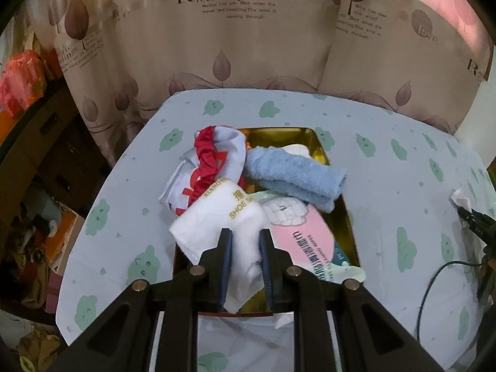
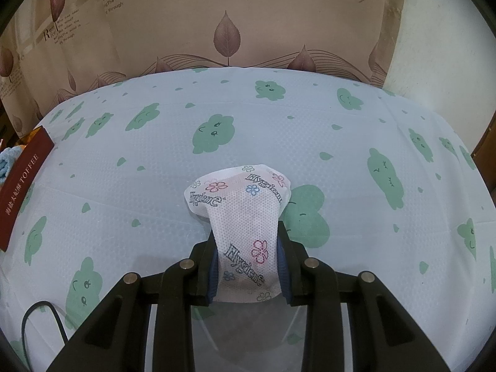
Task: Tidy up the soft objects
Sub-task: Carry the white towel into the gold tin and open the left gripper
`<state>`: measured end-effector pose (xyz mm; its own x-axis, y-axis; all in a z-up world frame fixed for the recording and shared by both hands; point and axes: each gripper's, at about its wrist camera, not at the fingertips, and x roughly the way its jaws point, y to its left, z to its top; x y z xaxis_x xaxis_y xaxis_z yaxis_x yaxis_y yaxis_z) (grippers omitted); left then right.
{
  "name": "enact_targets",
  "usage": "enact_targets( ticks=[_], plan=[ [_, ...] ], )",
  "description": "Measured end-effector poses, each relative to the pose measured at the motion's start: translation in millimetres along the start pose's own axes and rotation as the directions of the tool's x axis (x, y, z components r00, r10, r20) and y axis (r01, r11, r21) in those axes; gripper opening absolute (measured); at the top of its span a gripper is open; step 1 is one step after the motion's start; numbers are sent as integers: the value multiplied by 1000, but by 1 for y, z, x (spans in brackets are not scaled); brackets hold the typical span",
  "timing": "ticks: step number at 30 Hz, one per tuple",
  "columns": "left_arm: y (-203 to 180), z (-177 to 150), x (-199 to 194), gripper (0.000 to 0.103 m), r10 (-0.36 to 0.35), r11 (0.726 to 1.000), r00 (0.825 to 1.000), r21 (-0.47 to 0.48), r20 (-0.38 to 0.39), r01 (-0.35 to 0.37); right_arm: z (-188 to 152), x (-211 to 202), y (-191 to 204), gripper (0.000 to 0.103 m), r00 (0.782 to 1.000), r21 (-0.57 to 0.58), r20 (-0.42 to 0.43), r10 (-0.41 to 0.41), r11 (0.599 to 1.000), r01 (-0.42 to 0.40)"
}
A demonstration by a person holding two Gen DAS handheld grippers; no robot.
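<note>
One white cloth [image 1: 217, 217] clamped in left hand-held gripper [image 1: 245, 238] (over tin [image 1: 341, 204]); one patterned packet [image 2: 245, 226] clamped in right hand-held gripper [image 2: 248, 232].

Toffee tin [image 2: 23, 186] cut by the left edge; blue towel [image 2: 6, 162] barely a sliver there

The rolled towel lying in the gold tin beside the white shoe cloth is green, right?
Not green. The left wrist view shows the rolled towel is light blue. It does lie in the gold tin, beside the white shoe cloth.
</note>
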<state>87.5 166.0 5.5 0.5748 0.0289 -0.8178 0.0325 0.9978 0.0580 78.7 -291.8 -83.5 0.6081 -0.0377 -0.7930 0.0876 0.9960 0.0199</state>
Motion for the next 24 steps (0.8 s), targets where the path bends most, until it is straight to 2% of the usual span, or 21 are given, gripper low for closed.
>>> enact_targets(
  ticks=[8, 11, 13, 18, 24],
  plan=[
    [-1, -7, 7, 31, 2, 998, 1000, 58, 18, -3, 0, 0, 1, 30, 1000, -2, 0, -4, 1000, 4],
    [-3, -10, 6, 41, 5, 996, 1000, 84, 17, -7, 0, 0, 1, 30, 1000, -3, -1, -5, 1000, 5],
    [-3, -11, 3, 52, 3, 996, 1000, 89, 30, -6, 0, 0, 1, 30, 1000, -4, -1, -5, 1000, 5],
    [-1, -14, -8, 52, -13, 996, 998, 89, 69, 7, 0, 0, 1, 30, 1000, -6, -1, -8, 1000, 8],
    [6, -18, -27, 52, 30, 997, 988, 61, 154, -40, 0, -1, 1, 30, 1000, -8, -1, -11, 1000, 11]
  ],
)
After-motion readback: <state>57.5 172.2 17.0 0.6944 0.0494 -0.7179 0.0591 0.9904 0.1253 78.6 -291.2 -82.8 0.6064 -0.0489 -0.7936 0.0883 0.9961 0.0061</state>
